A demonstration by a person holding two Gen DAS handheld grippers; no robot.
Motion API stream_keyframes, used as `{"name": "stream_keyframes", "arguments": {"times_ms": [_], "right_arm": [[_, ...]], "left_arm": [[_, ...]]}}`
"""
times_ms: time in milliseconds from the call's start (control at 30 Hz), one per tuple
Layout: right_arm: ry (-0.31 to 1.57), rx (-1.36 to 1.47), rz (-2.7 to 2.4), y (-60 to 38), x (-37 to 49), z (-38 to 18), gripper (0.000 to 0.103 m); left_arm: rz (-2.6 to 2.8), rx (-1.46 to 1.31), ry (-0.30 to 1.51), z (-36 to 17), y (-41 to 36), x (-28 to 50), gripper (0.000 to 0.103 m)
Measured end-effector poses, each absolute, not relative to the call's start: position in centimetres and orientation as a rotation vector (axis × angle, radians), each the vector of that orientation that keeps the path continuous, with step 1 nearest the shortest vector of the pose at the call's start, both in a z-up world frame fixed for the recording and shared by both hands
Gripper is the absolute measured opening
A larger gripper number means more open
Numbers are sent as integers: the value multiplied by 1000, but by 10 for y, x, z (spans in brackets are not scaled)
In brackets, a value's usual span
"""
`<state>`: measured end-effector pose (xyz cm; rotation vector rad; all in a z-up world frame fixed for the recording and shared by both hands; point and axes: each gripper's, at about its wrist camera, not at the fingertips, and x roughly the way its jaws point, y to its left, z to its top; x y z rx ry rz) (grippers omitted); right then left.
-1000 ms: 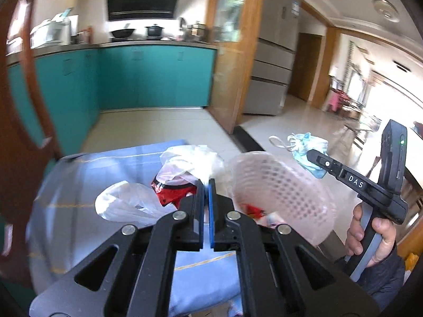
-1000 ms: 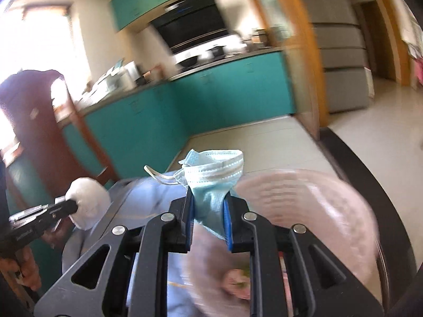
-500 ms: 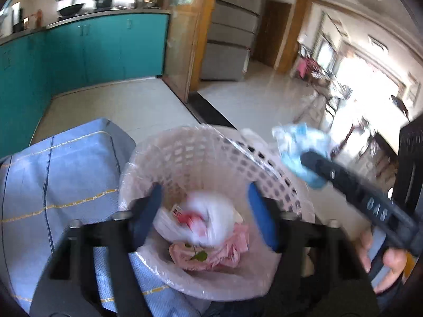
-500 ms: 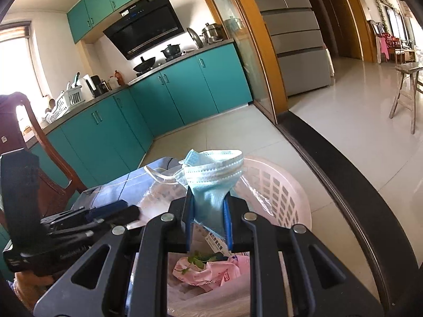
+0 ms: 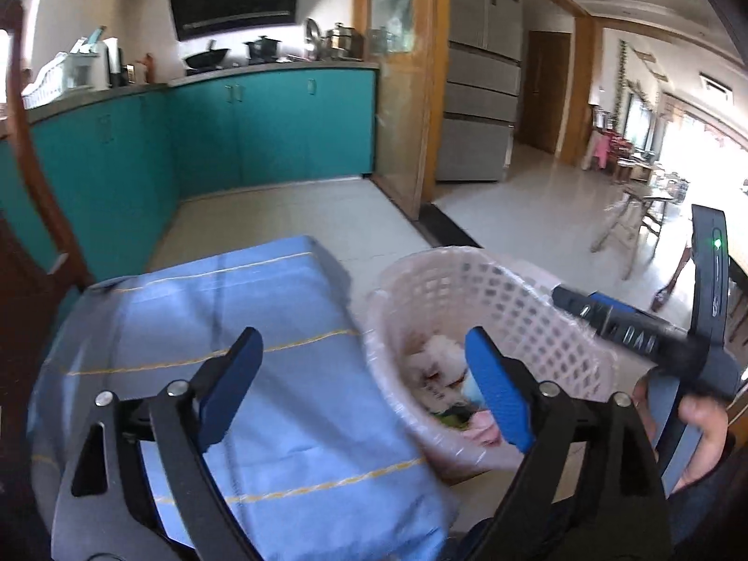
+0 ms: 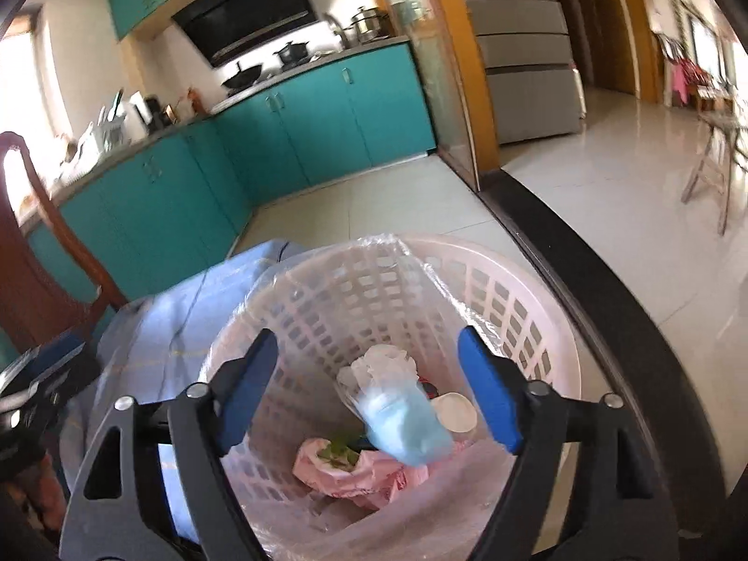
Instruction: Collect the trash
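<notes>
A pale pink lattice waste basket [image 6: 528, 290] lined with clear plastic stands beside a table under a blue cloth [image 5: 262, 308]. My right gripper [image 6: 369, 392] hovers over the basket, its jaws opening with nothing pressed between them. A blue face mask [image 6: 402, 425] is blurred in mid-fall inside the basket, above pink wrapping [image 6: 355, 472], a white plastic bag [image 6: 378, 364] and a white cup [image 6: 453, 411]. My left gripper [image 5: 360, 388] is also opening and empty, over the cloth's right edge beside the basket [image 5: 523, 308]. The right gripper [image 5: 626, 322] shows beyond it.
Teal kitchen cabinets [image 5: 262, 126] run along the back, with a steel fridge [image 5: 481, 107] and wooden door frame [image 5: 402, 93] to the right. A dark wooden chair back [image 6: 32, 252] rises at the left. Tiled floor [image 6: 607, 205] surrounds the basket.
Both grippers opened. The left let its white bag fall into the basket and swung back toward the cloth. The right released the blue mask, which drops into the basket.
</notes>
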<state>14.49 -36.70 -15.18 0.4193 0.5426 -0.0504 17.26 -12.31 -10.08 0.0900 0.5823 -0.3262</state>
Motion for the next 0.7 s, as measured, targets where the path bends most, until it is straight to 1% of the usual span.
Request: {"name": "stream_keyframes", "arguments": {"times_ms": [100, 167, 200, 233, 333, 533, 700], "right_arm": [[405, 469, -92, -366, 114, -146, 80], [342, 448, -102, -356, 89, -142, 88], [328, 436, -108, -348, 74, -140, 92], [327, 428, -111, -339, 60, -138, 95], [355, 402, -85, -311, 28, -126, 98], [370, 136, -67, -234, 0, -80, 99], [367, 107, -63, -211, -15, -62, 99]], "left_arm": [[-297, 108, 572, -97, -103, 151, 97], [-280, 136, 558, -96, -87, 132, 99], [-270, 144, 556, -96, -80, 124, 99], [-250, 153, 556, -97, -68, 114, 99], [-207, 168, 564, -95, -38, 95, 100], [-134, 164, 474, -69, 0, 50, 100], [-111, 159, 419, -56, 12, 22, 100]]}}
